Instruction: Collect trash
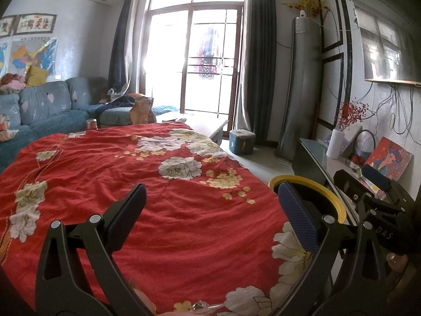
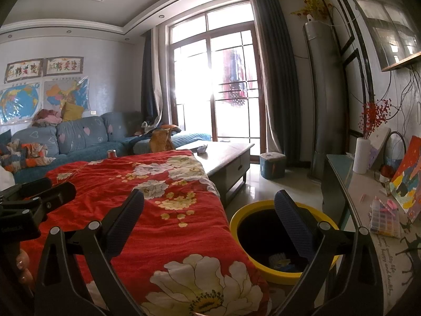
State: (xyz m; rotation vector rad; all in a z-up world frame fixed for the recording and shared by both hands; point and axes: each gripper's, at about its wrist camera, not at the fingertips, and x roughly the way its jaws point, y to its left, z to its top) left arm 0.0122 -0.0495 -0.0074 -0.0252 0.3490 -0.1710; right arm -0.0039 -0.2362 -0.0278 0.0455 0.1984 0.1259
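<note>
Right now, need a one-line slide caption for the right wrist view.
Open right gripper above red floral cloth, yellow-rimmed bin alongside.

Living room, pale walls (image 2: pixel 115 84) with maps (image 2: pixel 65 97) pinned up. Glass balcony door (image 2: pixel 234 89) — strong daylight, dark curtains (image 2: pixel 276 79) drawn aside. Blue sofa (image 2: pixel 79 137) along the left wall — clothes heaped on it. Floor tiled (image 2: pixel 289 184), glossy. Tall grey air conditioner (image 2: pixel 326 100) right of the door.
</note>
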